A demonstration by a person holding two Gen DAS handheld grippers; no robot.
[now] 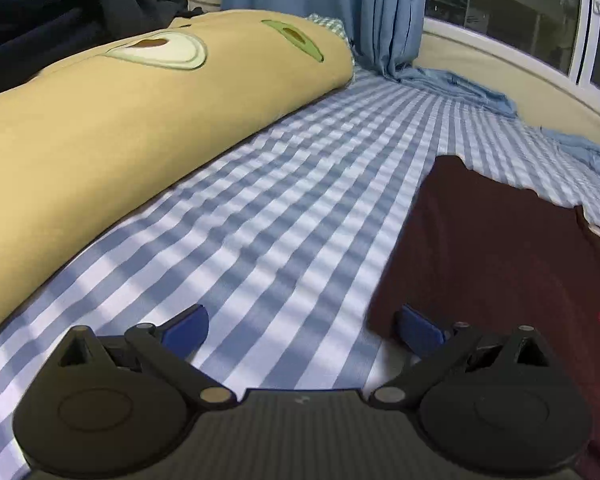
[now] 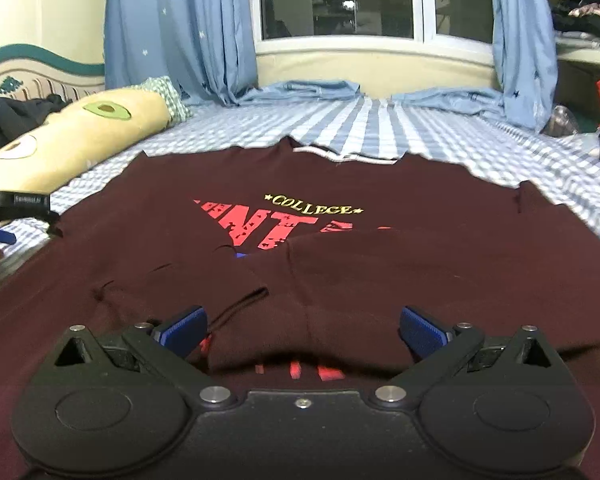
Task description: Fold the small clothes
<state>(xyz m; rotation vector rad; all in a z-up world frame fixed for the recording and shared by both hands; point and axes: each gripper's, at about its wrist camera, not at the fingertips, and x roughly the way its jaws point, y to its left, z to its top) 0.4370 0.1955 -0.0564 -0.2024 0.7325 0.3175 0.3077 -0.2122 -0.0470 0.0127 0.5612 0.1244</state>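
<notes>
Right gripper [image 2: 302, 330]: jaws are being held wide over the near fold of the shirt, with nothing gripped between the blue pads [image 2: 182, 330].
Left gripper [image 1: 302, 326]: jaws are likewise being held wide; the left pad is lying over bare striped sheet [image 1: 260, 200], the right pad at or over the near left edge of the shirt [image 1: 500, 248]. Contact cannot be confirmed.
Risk, near fold: a loose flap [image 2: 380, 280] is being carried across the lower front of the shirt; if only its top layer is pinched, the layers beneath are judged likely to be dragged and the fold skewed.
Risk, left edge: sheet may be caught together with shirt cloth, since the left gripper is straddling the boundary.
Risk, far left: the yellow bolster pillow [image 1: 120, 128] is lying near the shirt's left side, and a wide sweep could be obstructed by it.
Shirt, location: it is being kept spread on the bed, centre-right, collar toward the far window [image 2: 336, 0].
Shirt, appearance: dark maroon cloth is being shown with red lettering and a yellow "COLLEGE" line [image 2: 312, 205], partly covered by the flap; small wrinkles are being seen near the left sleeve.
Far edge: blue curtains [image 2: 180, 32] are being left pooled on the sheet beyond the collar.
</notes>
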